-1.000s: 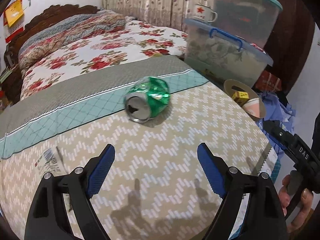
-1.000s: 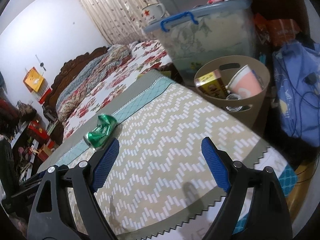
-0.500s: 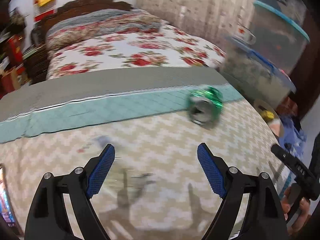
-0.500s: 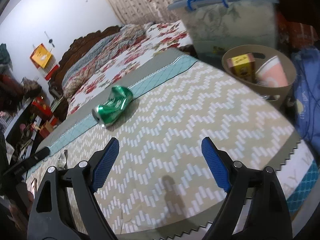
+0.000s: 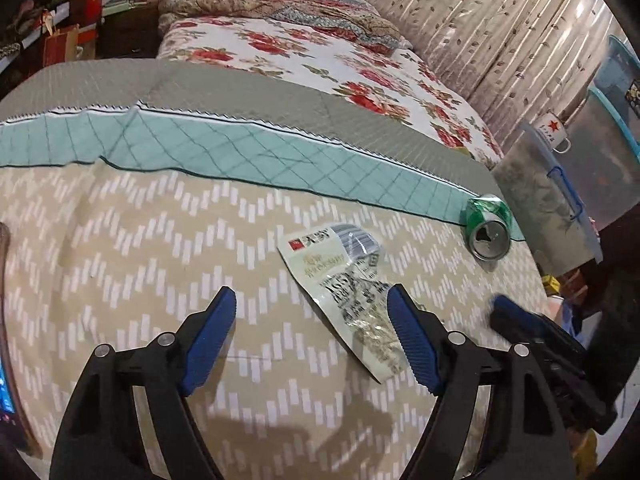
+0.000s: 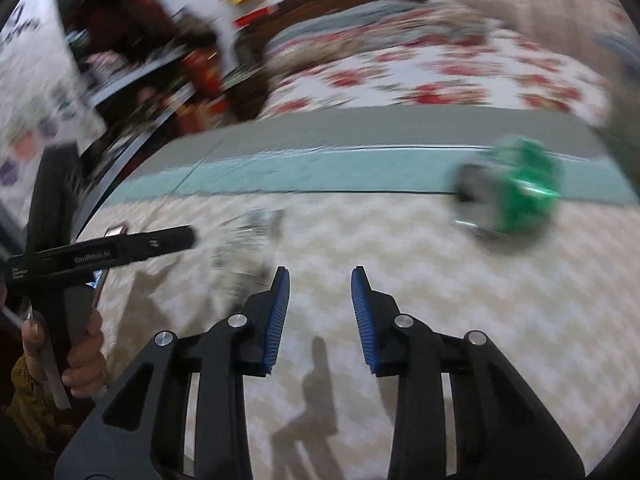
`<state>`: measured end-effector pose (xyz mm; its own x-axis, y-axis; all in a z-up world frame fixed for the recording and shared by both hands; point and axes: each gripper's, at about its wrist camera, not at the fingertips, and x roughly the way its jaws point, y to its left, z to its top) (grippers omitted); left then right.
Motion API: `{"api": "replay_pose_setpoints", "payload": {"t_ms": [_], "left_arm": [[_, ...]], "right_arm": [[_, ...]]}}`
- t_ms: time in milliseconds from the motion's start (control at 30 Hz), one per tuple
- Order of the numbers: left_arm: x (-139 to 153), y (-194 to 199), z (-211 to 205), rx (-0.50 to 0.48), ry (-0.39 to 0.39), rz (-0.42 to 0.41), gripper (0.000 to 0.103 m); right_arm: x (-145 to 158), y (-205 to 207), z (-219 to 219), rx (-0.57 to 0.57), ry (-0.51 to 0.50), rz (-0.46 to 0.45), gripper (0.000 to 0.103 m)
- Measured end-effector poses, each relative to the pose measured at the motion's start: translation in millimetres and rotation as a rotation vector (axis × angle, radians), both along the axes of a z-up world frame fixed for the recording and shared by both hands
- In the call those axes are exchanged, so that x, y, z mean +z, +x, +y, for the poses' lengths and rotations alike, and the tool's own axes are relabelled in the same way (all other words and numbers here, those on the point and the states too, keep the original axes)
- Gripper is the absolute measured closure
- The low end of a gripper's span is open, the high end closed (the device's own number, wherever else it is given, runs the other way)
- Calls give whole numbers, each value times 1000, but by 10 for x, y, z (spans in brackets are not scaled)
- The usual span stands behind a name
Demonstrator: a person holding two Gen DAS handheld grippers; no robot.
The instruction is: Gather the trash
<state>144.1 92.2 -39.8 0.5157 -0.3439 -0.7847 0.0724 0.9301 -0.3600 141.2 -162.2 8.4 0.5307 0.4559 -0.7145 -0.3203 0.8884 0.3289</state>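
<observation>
wrapper [image 5: 352, 300] lies on the bed [image 5: 120, 240] just past the left tongs [image 5: 310, 336] — spread, slightly narrowing, empty. right tongs [image 6: 320, 308] have just been closing — half-shut on nothing; can [image 6: 516, 188] well apart.

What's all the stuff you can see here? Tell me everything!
can: one, green, dented, lying on the mat by its teal stripe
wrapper: one, pale green and clear, flat on the mat, partly behind the left gripper's right finger
mat: one, beige zigzag with teal and grey bands, under the trash
bedspread: one, white with red flowers, behind the mat
curtain: one, beige with leaves, far right
bins: two at least, clear with blue trim, stacked at right
mug: one, white with a red star, on the lower bin
left gripper: black with blue pads, open, empty
right gripper: black with blue pads, jaws just closing, nothing between them
hand: one, gripping the left gripper's handle
</observation>
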Motion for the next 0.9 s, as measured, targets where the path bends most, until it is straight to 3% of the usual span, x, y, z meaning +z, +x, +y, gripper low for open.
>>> {"api": "replay_pose_setpoints", "payload": {"t_ms": [167, 233, 433, 500, 700, 900], "left_arm": [[-47, 5, 11, -17, -38, 16, 29], [-72, 26, -23, -26, -57, 23, 28], [-131, 119, -22, -43, -173, 52, 24], [-111, 136, -21, -36, -174, 51, 24], [-101, 153, 57, -15, -172, 43, 24], [-135, 150, 67, -15, -181, 61, 24]], "right_arm": [[-176, 143, 429, 97, -62, 29, 68], [-285, 181, 468, 97, -99, 63, 68], [-310, 128, 469, 94, -105, 49, 70], [-261, 160, 443, 87, -102, 53, 70], [82, 140, 375, 77, -70, -48, 69], [-148, 287, 592, 135, -91, 25, 69]]}}
